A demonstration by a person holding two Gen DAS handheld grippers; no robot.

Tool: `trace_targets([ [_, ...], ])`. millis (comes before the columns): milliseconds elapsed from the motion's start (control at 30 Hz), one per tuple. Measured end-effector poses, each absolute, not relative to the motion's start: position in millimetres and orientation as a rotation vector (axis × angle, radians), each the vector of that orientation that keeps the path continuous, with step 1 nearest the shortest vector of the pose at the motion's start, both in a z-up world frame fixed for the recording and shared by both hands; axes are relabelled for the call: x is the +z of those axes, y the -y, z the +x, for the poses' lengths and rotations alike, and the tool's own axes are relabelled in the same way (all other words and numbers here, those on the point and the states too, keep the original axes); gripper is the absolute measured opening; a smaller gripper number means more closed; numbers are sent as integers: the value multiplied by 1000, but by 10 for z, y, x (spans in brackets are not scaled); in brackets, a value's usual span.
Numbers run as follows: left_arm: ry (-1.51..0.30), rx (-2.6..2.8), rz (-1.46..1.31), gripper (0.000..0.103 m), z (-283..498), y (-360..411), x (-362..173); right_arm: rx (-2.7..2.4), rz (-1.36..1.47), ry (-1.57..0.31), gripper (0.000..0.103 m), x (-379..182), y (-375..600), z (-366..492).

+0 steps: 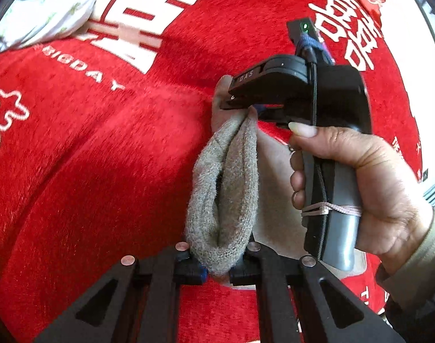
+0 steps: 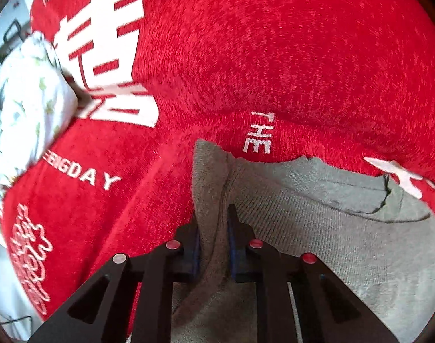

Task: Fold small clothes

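**Left wrist view: grey garment pinched over red cloth**

Both grippers – left (image 1: 218, 260), right (image 2: 213, 245) – are clenched on the grey garment (image 2: 317, 228), lower centre. Beneath lies a red plush cloth (image 1: 103, 171) with white lettering; a white floral bundle (image 1: 43, 8) sits upper left.

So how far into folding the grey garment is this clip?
Early. Nothing looks folded yet. In hand: the left hand-held gripper and right hand-held gripper are each shut on a bunched edge of the grey garment, over the red blanket. Every fold, and laying it flat, remains.
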State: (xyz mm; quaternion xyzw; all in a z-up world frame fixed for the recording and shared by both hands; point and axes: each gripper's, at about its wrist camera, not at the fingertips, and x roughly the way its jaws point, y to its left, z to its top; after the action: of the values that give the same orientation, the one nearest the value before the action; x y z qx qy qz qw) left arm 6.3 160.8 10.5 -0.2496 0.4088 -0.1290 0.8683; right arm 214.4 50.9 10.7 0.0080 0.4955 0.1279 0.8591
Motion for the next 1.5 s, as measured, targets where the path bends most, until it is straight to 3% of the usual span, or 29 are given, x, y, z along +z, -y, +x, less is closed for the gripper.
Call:
trace_targets([
  [433, -864, -282, -454, 10, 42, -1300, 368, 354, 238, -1010, 16, 319, 13, 2095],
  [1500, -937, -271, -126, 10, 43, -144, 691, 406, 313, -933, 16, 680, 1007, 1901],
])
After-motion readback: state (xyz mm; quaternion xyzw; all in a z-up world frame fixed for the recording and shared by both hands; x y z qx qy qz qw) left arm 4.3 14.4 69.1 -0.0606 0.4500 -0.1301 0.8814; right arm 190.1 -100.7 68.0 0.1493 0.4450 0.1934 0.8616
